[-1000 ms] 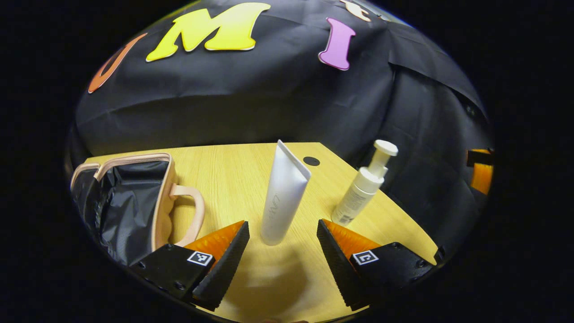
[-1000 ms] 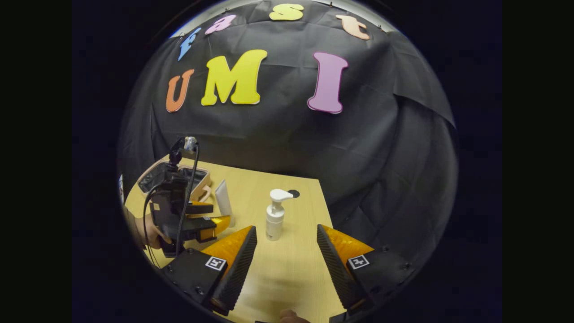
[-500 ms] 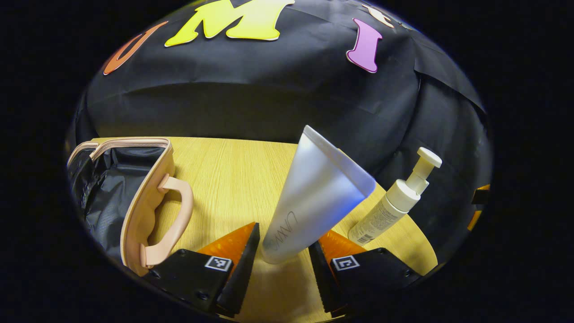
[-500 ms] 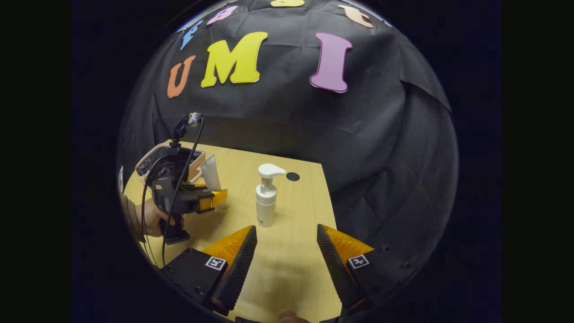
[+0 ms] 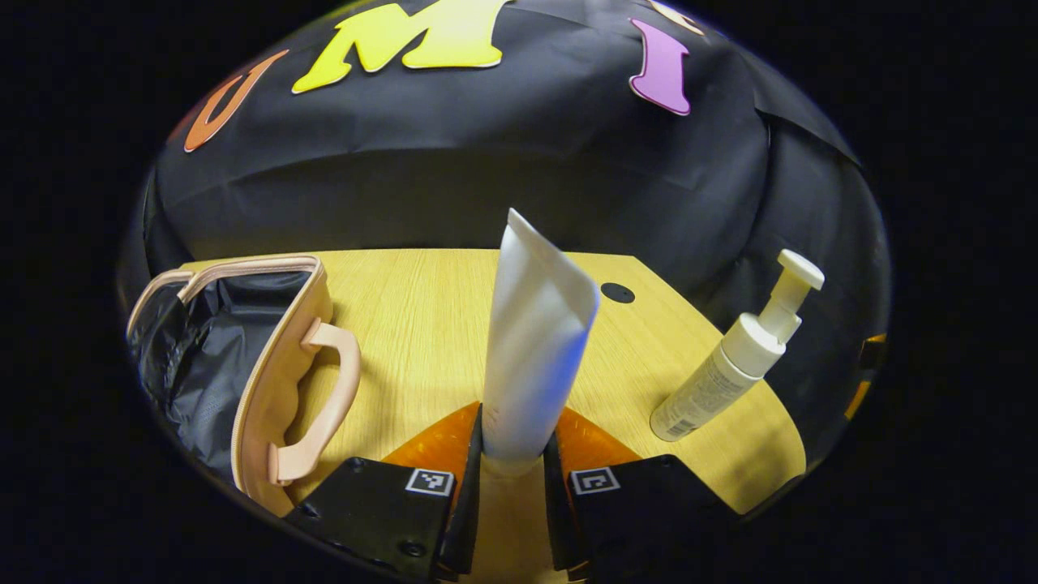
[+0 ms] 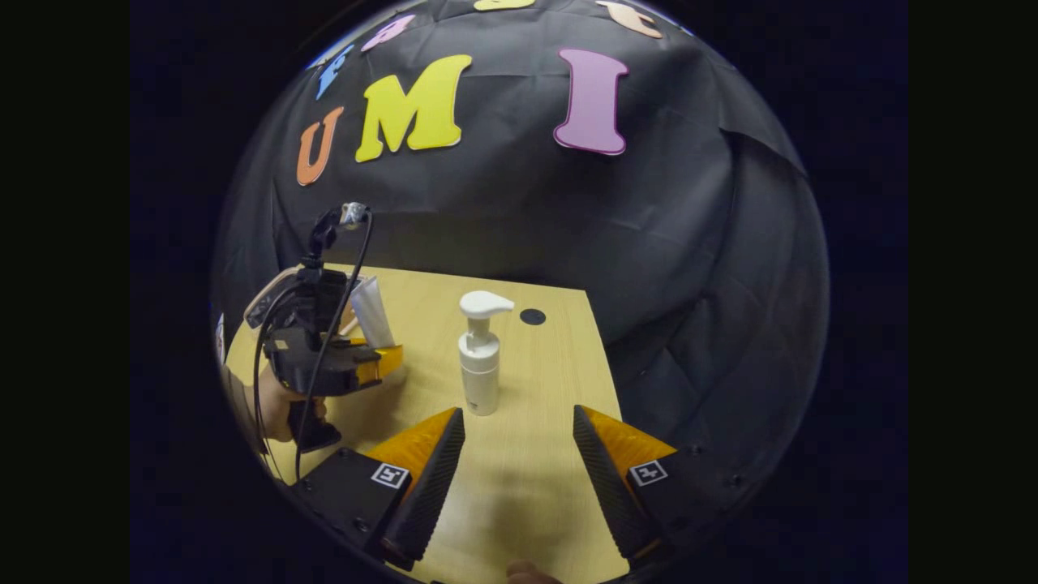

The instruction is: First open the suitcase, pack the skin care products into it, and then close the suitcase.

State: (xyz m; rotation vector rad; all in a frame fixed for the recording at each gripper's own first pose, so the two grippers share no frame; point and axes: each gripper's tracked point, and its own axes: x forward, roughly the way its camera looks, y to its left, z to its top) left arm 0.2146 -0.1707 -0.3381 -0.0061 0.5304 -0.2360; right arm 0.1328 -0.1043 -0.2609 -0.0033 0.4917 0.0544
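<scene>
While we go view by view, the entries below list what we find.

Left gripper view
- Left gripper (image 5: 512, 462): we record its fingers drawn in narrow, both pressing on the lower end of the white tube (image 5: 535, 341).
- White tube: upright between the fingers, flat crimped end on top, leaning slightly right; we cannot see its cap end clearly, so whether it touches the table is uncertain.
- Suitcase (image 5: 243, 365): a small pink case at the left, lying open, dark lining showing, its handle (image 5: 328, 397) facing the tube.
- Pump bottle (image 5: 734, 357): white, standing on the table to the right of the tube, apart from it.
- Table (image 5: 405, 324): light wood, with a small dark round spot (image 5: 617, 292) behind the tube.

Right gripper view
- Right gripper (image 6: 519, 478): we note the fingers spread wide, nothing between them, low over the table's near part.
- Pump bottle (image 6: 480, 357): upright just beyond the open fingers, a little left of centre, untouched.
- Left gripper (image 6: 381, 361): farther off at the left, held by a hand (image 6: 280, 410), with a cable running up from it.
- White tube (image 6: 373, 312): rising from that gripper's fingers.
- Suitcase (image 6: 263, 296): behind the left gripper, mostly hidden by it.
</scene>
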